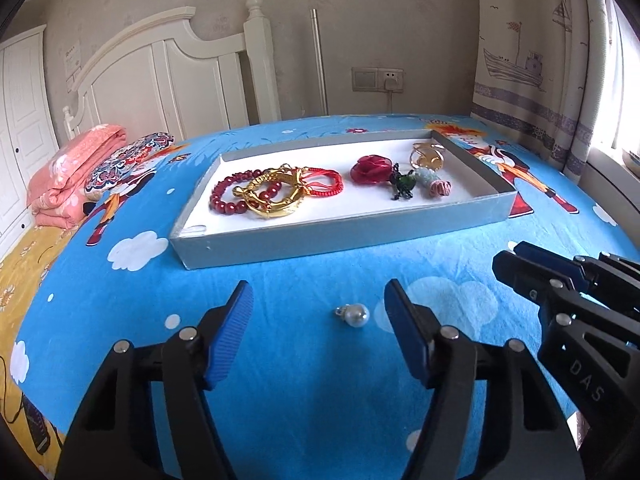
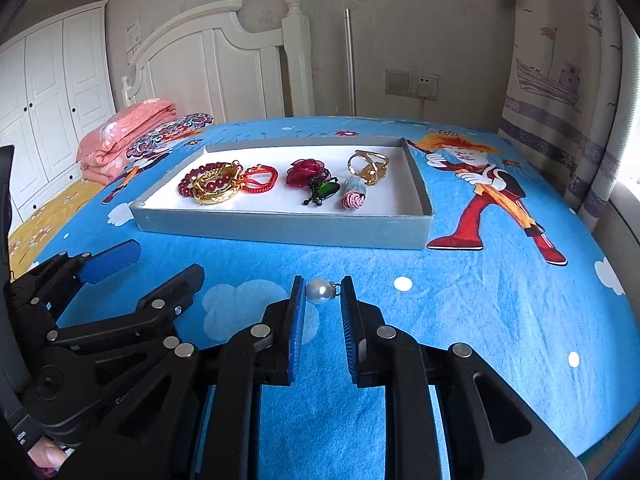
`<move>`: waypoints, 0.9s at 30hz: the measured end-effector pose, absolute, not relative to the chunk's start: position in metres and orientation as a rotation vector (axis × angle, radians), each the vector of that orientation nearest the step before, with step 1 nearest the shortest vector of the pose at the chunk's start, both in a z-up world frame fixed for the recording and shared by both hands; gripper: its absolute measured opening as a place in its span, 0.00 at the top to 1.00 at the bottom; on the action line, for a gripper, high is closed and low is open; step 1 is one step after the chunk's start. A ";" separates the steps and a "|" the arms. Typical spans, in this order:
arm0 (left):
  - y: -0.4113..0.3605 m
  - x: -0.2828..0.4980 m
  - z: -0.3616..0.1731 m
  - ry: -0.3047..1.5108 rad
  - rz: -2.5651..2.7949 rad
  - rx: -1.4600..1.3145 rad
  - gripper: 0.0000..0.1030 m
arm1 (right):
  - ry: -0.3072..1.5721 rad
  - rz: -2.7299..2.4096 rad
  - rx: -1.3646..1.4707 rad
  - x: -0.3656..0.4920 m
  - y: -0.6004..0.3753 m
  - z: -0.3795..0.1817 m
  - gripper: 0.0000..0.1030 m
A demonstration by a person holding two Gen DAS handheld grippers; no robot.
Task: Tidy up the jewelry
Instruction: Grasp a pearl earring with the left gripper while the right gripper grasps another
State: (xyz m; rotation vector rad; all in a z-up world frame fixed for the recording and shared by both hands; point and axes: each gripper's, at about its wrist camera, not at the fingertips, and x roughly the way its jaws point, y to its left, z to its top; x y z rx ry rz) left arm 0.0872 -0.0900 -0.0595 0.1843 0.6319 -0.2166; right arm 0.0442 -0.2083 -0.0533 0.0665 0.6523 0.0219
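Observation:
A pearl pendant (image 1: 354,315) lies on the blue bedsheet between my left gripper's open fingers; my left gripper (image 1: 318,306) is empty. In the right wrist view my right gripper (image 2: 323,292) has the pearl pendant (image 2: 320,291) pinched between its fingertips, low over the sheet. A grey shallow box (image 1: 332,236) beyond holds a red bead bracelet (image 1: 228,196), a gold bangle (image 1: 276,196), a red cord bracelet (image 1: 328,184), a red rose brooch (image 1: 370,168), a green pendant (image 1: 404,186), a pink tassel charm (image 1: 434,184) and gold rings (image 1: 428,156). The box (image 2: 280,228) also shows in the right view.
Folded pink quilt (image 1: 68,176) and patterned pillow (image 1: 124,160) lie at the bed's far left by the white headboard (image 1: 160,76). A curtain (image 1: 560,60) hangs at the right. The right gripper's body (image 1: 568,300) shows right of the left one.

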 end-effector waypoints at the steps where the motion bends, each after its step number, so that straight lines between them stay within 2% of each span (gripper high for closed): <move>1: -0.093 0.087 -0.063 0.635 -0.217 0.192 0.38 | 0.653 0.023 0.070 0.044 -0.209 -0.054 0.82; 4: -0.093 0.088 -0.070 0.648 -0.208 0.192 0.47 | 0.661 0.032 0.074 0.045 -0.208 -0.058 0.82; 6: -0.089 0.091 -0.073 0.651 -0.220 0.167 0.62 | 0.664 0.041 0.070 0.045 -0.204 -0.061 0.82; 8: -0.088 0.092 -0.074 0.650 -0.225 0.162 0.72 | 0.667 0.048 0.060 0.044 -0.200 -0.063 0.82; 9: -0.087 0.092 -0.075 0.645 -0.229 0.163 0.81 | 0.668 0.050 0.055 0.044 -0.198 -0.063 0.82; 16: -0.071 0.090 -0.074 0.632 -0.216 0.102 0.86 | 0.665 0.072 0.024 0.038 -0.187 -0.067 0.82; 27: -0.041 0.079 -0.067 0.603 -0.146 0.046 0.86 | 0.643 0.092 -0.012 0.032 -0.172 -0.066 0.82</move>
